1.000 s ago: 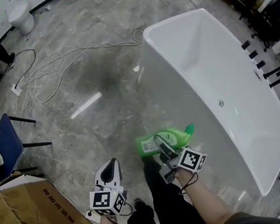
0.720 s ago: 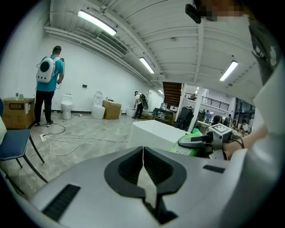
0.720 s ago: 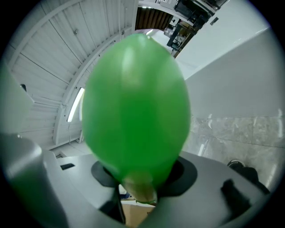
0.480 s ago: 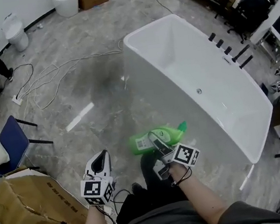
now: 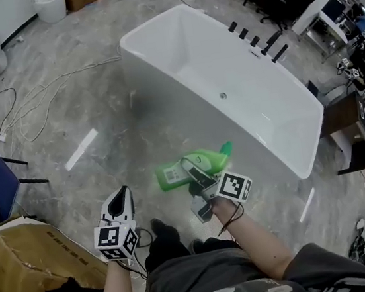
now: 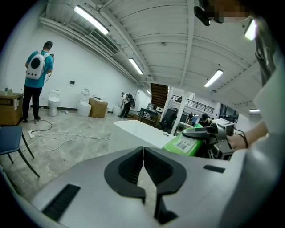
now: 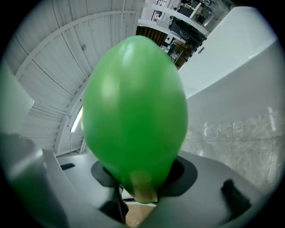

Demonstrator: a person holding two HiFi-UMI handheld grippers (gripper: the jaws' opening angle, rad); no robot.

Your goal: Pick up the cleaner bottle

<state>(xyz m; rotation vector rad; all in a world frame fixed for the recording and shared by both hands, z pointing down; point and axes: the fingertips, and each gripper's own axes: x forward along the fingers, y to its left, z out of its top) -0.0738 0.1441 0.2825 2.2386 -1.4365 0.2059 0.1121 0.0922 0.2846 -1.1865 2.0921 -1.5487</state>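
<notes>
Right claw (image 5: 198,175) pinches the green cleaner bottle (image 5: 215,160), held crosswise between its jaws.

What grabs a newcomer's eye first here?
The bright green plastic cleaner bottle, held sideways in the air by the right gripper, sits at the centre of the head view. Behind it stands the large white freestanding bathtub on the grey marbled floor. At lower left, the left gripper hangs shut and empty.

Bright, even light comes from ceiling tube lamps (image 6: 91,20). The glossy floor (image 5: 95,87) gives a white glare streak. Both gripper views bend toward dark corners; the near green bottle (image 7: 133,111) is unfocused.
</notes>
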